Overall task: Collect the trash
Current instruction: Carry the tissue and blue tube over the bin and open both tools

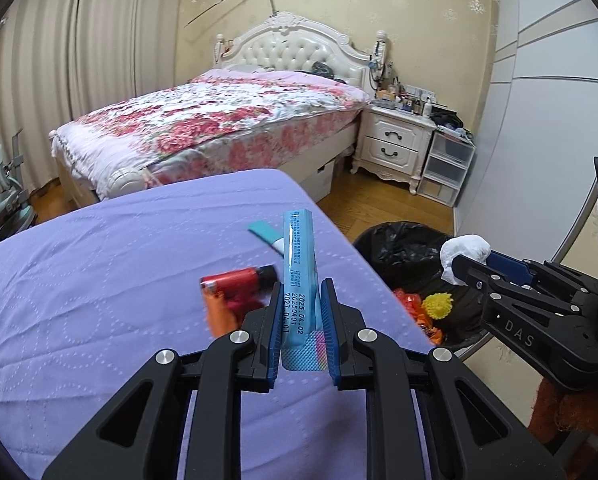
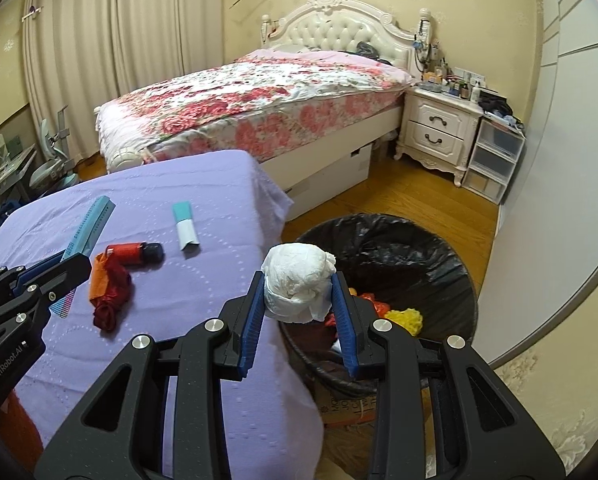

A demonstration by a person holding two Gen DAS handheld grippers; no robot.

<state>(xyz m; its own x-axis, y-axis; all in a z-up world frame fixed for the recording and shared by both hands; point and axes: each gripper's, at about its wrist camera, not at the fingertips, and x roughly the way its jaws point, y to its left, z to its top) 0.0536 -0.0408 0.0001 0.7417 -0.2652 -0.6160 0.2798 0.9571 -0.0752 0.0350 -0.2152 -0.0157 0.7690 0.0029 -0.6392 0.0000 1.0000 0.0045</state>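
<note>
My left gripper is shut on a light blue wrapper and holds it upright above the purple-covered table. The wrapper also shows in the right wrist view. My right gripper is shut on a crumpled white tissue, held at the table's right edge beside the rim of the bin, which has a black liner. The tissue also shows in the left wrist view. A red and orange wrapper and a small teal and white packet lie on the table.
The bin holds red and yellow trash. A bed with a floral cover stands behind the table. A white nightstand and plastic drawers stand at the far right by a grey wardrobe.
</note>
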